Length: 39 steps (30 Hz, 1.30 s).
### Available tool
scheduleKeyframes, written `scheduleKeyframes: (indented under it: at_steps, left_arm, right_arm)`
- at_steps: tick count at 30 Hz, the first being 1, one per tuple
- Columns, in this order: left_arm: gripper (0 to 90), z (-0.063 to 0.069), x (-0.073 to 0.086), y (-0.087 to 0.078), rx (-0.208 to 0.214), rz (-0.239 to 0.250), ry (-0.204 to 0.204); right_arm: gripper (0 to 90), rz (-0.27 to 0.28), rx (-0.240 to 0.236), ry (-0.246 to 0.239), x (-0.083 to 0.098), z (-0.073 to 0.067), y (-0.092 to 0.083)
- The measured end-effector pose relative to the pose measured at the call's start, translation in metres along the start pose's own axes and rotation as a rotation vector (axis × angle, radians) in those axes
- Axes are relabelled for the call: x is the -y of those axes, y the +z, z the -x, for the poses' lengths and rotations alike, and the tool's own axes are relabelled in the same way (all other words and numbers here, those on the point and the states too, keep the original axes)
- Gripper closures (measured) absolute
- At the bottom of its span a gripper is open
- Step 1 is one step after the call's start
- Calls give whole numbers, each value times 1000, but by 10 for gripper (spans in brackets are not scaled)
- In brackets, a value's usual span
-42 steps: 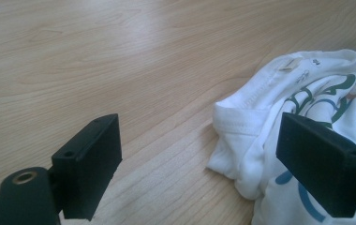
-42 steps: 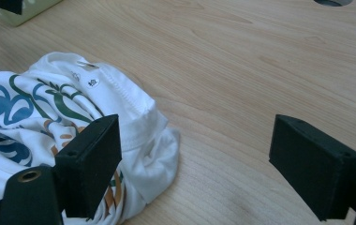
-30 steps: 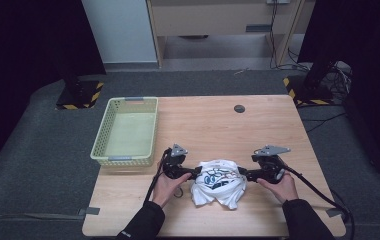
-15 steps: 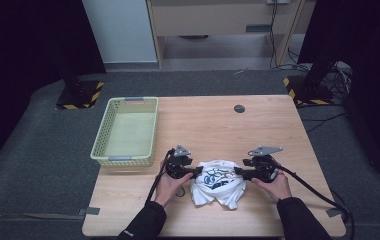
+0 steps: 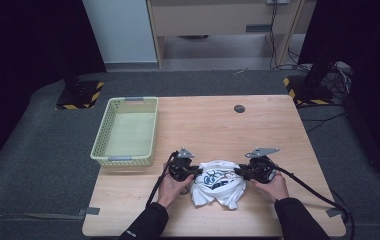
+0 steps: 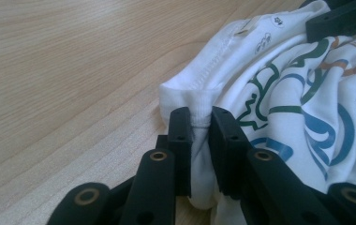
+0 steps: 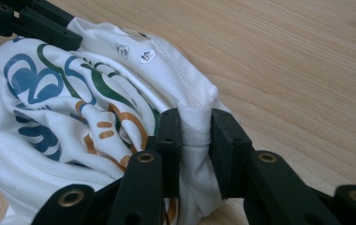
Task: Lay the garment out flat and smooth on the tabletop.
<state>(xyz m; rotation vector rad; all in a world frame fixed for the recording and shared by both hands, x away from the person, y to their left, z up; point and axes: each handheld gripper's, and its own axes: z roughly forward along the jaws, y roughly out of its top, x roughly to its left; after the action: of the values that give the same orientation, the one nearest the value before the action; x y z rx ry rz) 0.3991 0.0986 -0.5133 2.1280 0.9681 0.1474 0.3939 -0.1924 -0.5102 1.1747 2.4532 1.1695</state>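
A crumpled white T-shirt (image 5: pixel 217 186) with a blue, green and orange print lies near the front of the wooden table (image 5: pixel 203 120). My left gripper (image 5: pixel 196 172) is at its left side and has just been closing; its pads now pinch a fold of the T-shirt's (image 6: pixel 307 93) ribbed hem, seen at my left gripper (image 6: pixel 200 121). My right gripper (image 5: pixel 239 173) is at the right side and has likewise been closing. In the right gripper view the T-shirt's (image 7: pixel 73 89) hem is squeezed in my right gripper (image 7: pixel 196 125). The other gripper's jaws show at the top of each gripper view.
A pale green plastic basket (image 5: pixel 104 137) stands at the table's left side with nothing in it. A small dark round disc (image 5: pixel 239 108) sits near the far edge. Cables trail from both grippers off the front edge.
Both grippers have moved inward against the shirt's two sides and their jaws have closed on the cloth. The shirt has bunched up a little between them.
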Motion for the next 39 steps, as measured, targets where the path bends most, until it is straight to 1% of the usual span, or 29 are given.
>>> scheduleKeyframes:
  at_steps: [3,6,7,8,10,16,19,20,22,24,27,29,31,32,33,36,37,38,39]
  left_arm:
    - [818,2,0,0,-4,1,13]
    - [823,4,-1,-2,-9,5,30]
    - [828,5,-1,-3,-6,1,42]
    - [831,5,-1,-3,-6,1,42]
    - [832,7,-2,-5,-10,3,60]
    - [835,14,-5,-11,-38,40,110]
    - [835,16,-7,-16,-41,58,117]
    - [835,18,-8,-19,-42,72,120]
    - [836,18,-10,-22,-42,78,124]
    - [838,20,-12,-26,-46,92,128]
    - [838,23,-15,-32,-59,114,143]
    - [838,25,-16,-36,-61,132,147]
    - [840,26,-19,-40,-62,146,151]
    - [840,27,-19,-42,-64,154,152]
    - [842,28,-20,-44,-65,162,153]
    - [842,29,-24,-49,-69,183,154]
    - [842,29,-26,-51,-66,195,153]
    - [842,29,-29,-53,-66,199,151]
    - [843,29,-30,-55,-68,210,152]
  right_arm:
    - [803,-1,-3,-5,0,0,0]
    - [829,4,-5,-9,0,-1,-2]
    - [836,9,-9,-11,0,-1,-3]
    - [836,9,-9,-11,0,-1,-3]
    - [838,16,-9,-15,-1,-2,-4]
    - [841,69,-11,-20,-4,-2,-14]
    - [840,84,-13,-17,-5,-2,-17]
    - [841,102,-16,-18,-6,-2,-20]
    - [841,109,-15,-17,-6,-2,-22]
    - [841,127,-14,-21,-8,-4,-26]
    - [841,141,-15,-23,-9,-4,-29]
    - [842,156,-10,-26,-11,-5,-31]
    - [846,181,11,-37,-14,-7,-36]
    - [846,181,11,-37,-14,-7,-36]
    - [847,200,18,-40,-16,-8,-39]
    - [847,215,24,-42,-18,-9,-42]
    - [847,221,27,-42,-20,-9,-44]
    - [847,239,38,-52,-23,-10,-49]
    - [847,248,38,-49,-25,-11,-51]
